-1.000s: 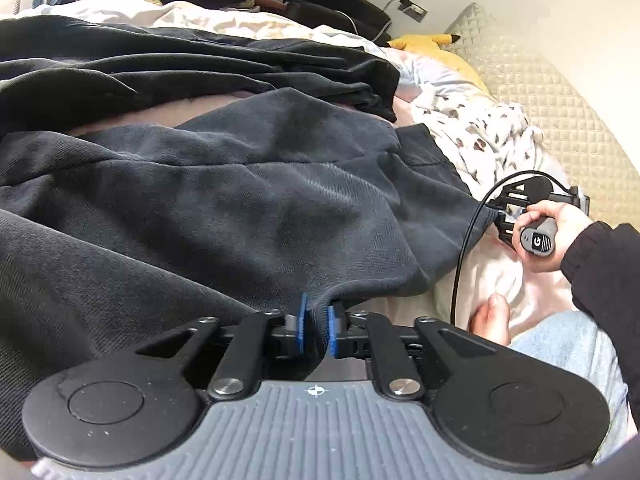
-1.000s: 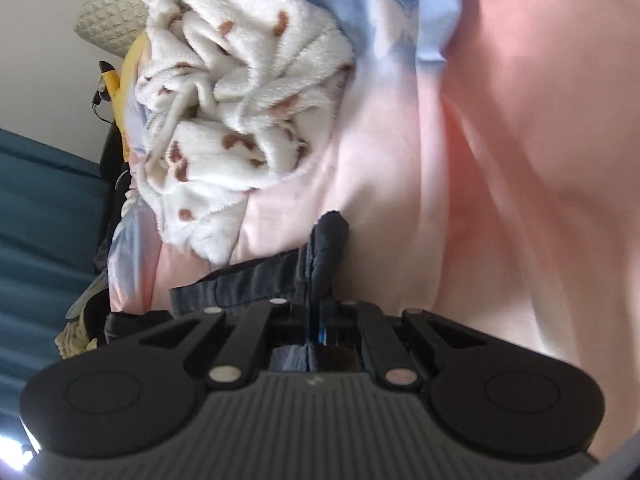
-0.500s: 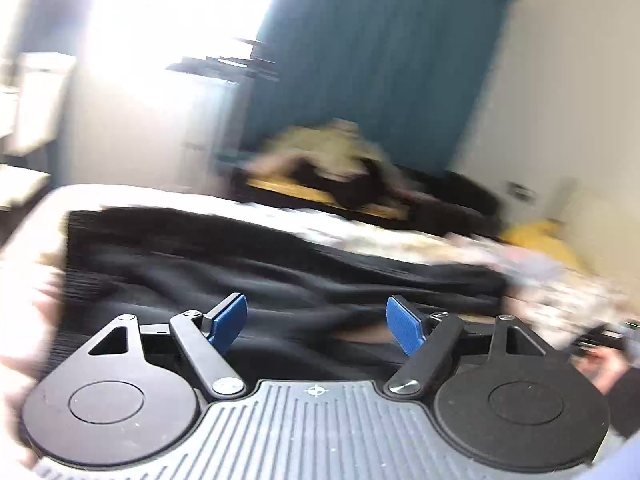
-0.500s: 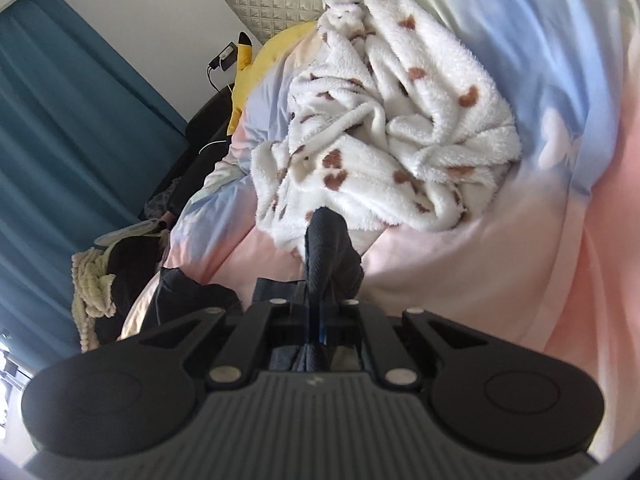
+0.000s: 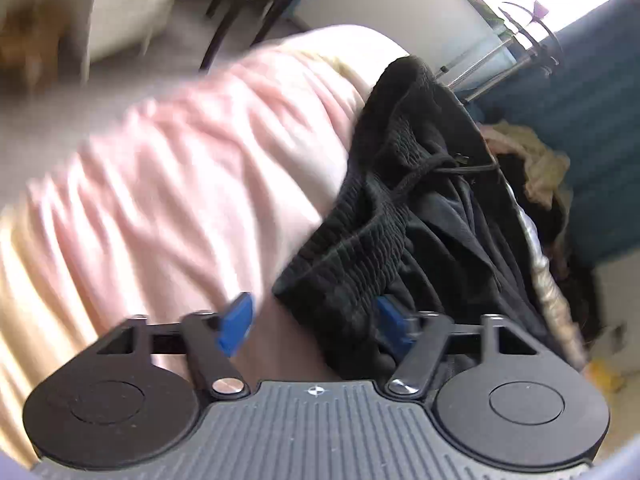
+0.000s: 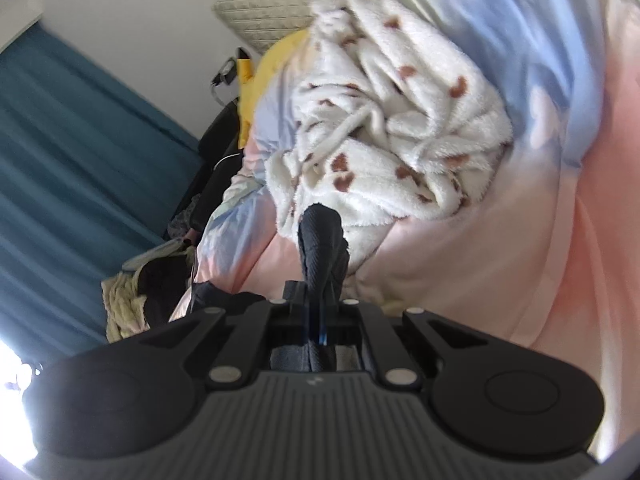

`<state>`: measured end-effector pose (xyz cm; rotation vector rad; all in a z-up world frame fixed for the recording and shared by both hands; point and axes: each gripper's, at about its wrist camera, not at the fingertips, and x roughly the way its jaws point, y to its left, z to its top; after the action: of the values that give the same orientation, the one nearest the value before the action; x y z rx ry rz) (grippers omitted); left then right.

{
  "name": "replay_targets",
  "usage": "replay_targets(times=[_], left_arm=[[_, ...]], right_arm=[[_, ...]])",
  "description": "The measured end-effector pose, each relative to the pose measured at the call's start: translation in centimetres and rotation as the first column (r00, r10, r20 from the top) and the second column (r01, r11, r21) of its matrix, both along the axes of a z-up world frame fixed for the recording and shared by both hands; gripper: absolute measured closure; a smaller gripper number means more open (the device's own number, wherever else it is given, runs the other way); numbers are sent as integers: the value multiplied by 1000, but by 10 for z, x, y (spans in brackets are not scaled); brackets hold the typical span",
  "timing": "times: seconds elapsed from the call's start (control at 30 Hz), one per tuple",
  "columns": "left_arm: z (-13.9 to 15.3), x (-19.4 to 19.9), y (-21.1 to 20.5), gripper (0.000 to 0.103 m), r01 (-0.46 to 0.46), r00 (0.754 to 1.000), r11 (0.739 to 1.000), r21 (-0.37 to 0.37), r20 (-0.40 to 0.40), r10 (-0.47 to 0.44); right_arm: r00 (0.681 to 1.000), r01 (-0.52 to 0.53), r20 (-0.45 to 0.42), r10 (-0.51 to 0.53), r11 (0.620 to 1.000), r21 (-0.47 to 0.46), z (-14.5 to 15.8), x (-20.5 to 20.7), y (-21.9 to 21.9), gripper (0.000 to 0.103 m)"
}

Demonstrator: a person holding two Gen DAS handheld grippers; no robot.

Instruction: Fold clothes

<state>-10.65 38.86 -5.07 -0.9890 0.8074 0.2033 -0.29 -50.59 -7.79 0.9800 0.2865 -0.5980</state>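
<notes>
Black pants lie on the pink bed sheet (image 5: 180,184). Their ribbed waistband (image 5: 360,240) with a drawstring (image 5: 440,168) shows in the left wrist view. My left gripper (image 5: 314,324) is open, its blue pads spread, with a corner of the waistband lying between them. My right gripper (image 6: 318,320) is shut on a fold of dark pants fabric (image 6: 320,236) that sticks up from between its fingers, above the sheet.
A white fleece blanket with brown spots (image 6: 392,140) is bunched on the bed ahead of the right gripper. A quilted headboard (image 6: 272,8), a yellow plush (image 6: 260,76) and a blue curtain (image 6: 72,152) lie beyond. Chair legs and floor (image 5: 224,20) show past the bed edge.
My left gripper let go of the dark fabric, opened, and swung over to the waistband end of the pants. My right gripper stayed shut on its fold and lifted slightly.
</notes>
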Motion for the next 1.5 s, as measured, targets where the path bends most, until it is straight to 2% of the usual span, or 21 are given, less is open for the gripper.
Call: replay_targets(times=[0.07, 0.1, 0.17, 0.23, 0.3, 0.4, 0.5, 0.57, 0.6, 0.67, 0.73, 0.83, 0.9, 1.0, 1.13, 1.23, 1.3, 1.37, 1.47, 1.5], left_arm=[[-6, 1, -3, 48, -36, 999, 997, -70, 10, 37], [-7, 2, -5, 58, -50, 999, 995, -81, 7, 51], [-9, 6, -10, 75, -79, 997, 994, -75, -16, 78], [3, 6, -12, 82, -81, 997, 996, -43, 12, 82], [24, 0, -8, 84, -121, 989, 991, -59, 82, 125], [57, -10, 3, 84, -149, 967, 981, -126, 190, 172], [82, -19, 9, 84, -138, 952, 985, -101, 262, 160], [77, -27, 15, 84, -153, 946, 983, -105, 272, 176], [69, -30, 17, 84, -156, 947, 981, -115, 264, 182], [41, -34, 19, 84, -156, 956, 978, -141, 228, 185], [14, -45, 21, 84, -158, 964, 974, -164, 190, 189], [-13, -57, 24, 84, -164, 969, 968, -192, 151, 194], [-16, -56, 25, 84, -168, 969, 966, -197, 146, 199], [1, -42, 25, 84, -164, 972, 970, -179, 138, 190], [41, -12, 20, 84, -154, 971, 977, -149, 162, 178], [80, 14, 19, 84, -138, 966, 983, -125, 201, 161], [103, 20, 19, 84, -150, 954, 983, -106, 245, 172], [119, 19, 18, 84, -146, 941, 986, -87, 294, 165], [107, 4, 13, 84, -133, 941, 990, -42, 310, 140], [94, -4, 12, 84, -133, 946, 991, -34, 295, 137]], right_arm=[[1000, -7, -7, 7, 1000, -20, 4, -2, 6, 98], [1000, -12, -1, 12, 1000, -21, 6, -3, 8, 98], [1000, -23, 16, 23, 999, -24, 10, -6, 11, 98], [998, -43, 36, 44, 999, -20, 18, -6, 12, 98], [997, -72, 35, 73, 997, -40, 39, -3, 8, 98], [993, -116, 26, 118, 990, -76, 74, 3, 2, 99], [975, -147, 148, 168, 979, -140, 121, -7, -6, 99], [956, -136, 230, 180, 972, -193, 139, -24, -12, 99], [954, -127, 245, 172, 974, -189, 139, -34, -18, 99], [966, -115, 212, 147, 981, -155, 117, -53, -32, 98], [986, -137, 84, 146, 984, -112, 78, -66, -43, 98], [991, -119, -59, 123, 991, 59, 8, -91, -64, 98], [988, -100, -108, 113, 988, 116, -19, -100, -71, 98], [987, -99, -115, 115, 986, 135, -23, -88, -74, 98], [985, -157, -51, 162, 983, 92, 16, -27, -55, 99], [973, -220, 77, 216, 975, 45, 71, 28, -34, 99], [946, -256, 201, 255, 966, -23, 112, 42, -25, 99], [898, -281, 324, 298, 954, -101, 155, 52, -17, 99], [838, -263, 423, 344, 935, -238, 174, 26, -26, 99], [840, -256, 417, 347, 931, -259, 169, 16, -33, 99]])
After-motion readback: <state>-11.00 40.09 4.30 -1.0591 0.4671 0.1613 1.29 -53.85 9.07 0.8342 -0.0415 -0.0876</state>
